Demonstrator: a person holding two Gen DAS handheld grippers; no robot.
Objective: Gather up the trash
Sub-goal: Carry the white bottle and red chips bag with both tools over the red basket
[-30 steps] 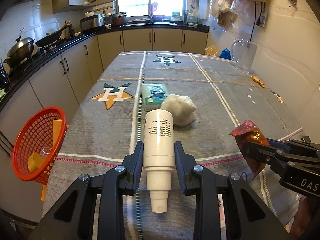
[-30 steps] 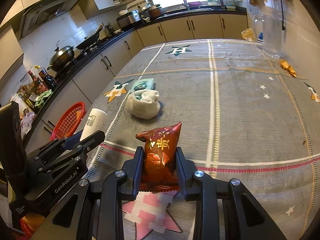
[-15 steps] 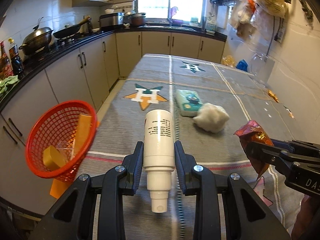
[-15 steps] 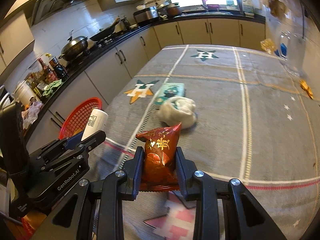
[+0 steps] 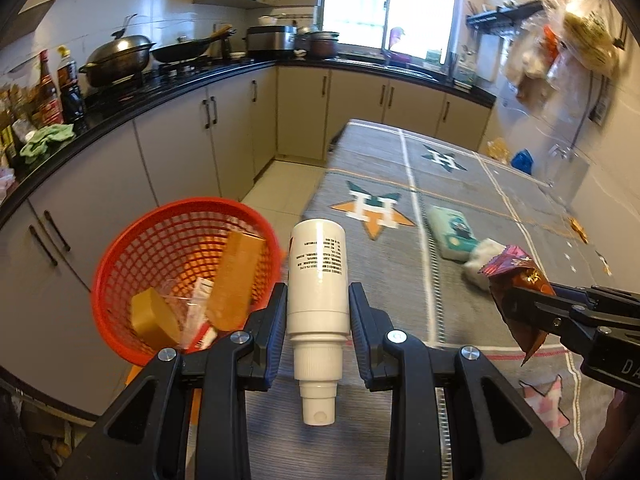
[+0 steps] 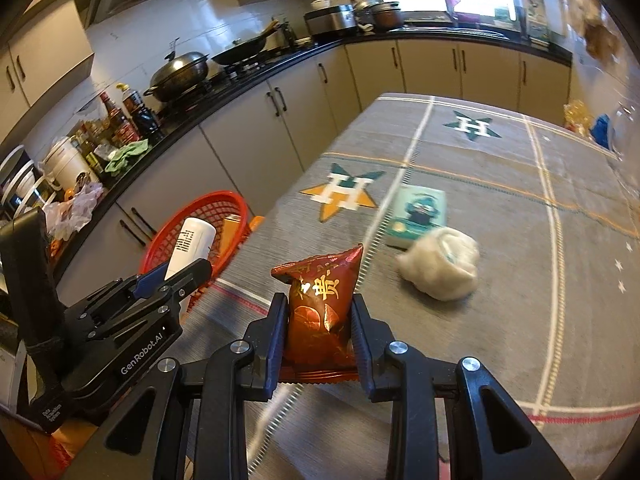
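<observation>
The left gripper point(image 5: 318, 312) has its black fingers point(image 5: 270, 328) clamped on a smooth white plastic cylinder bottle point(image 5: 318, 280) with a ribbed neck and a pump nozzle pointing back at the camera; lines of small black print run down its side, too small to read. In the right wrist view this gripper's body bears white lettering "GenRobot.AI". The bottle hangs over the left edge of the desk point(image 5: 460, 184), just beside a round red plastic mesh basket point(image 5: 120, 264) that sits off that edge. Inside the basket lie a long orange-brown block point(image 5: 236, 276), a yellow-brown wedge point(image 5: 154, 318) and some clear and white wrappers point(image 5: 198, 312).

The right gripper point(image 6: 320, 320) has its fingers point(image 6: 362, 336) pressed together on a crinkled glossy red foil snack packet point(image 6: 320, 300) printed with gold Chinese characters and an orange fruit picture, held above the desk's near left part.

The desk is covered by a grey woven cloth with white and orange stripes and stars marked "H" point(image 6: 344, 192). Toward the middle lie a flat green and white soft packet point(image 6: 418, 216) with a cartoon figure and, touching its near end, a crumpled white wad point(image 6: 440, 266) of soft tissue-like material.
</observation>
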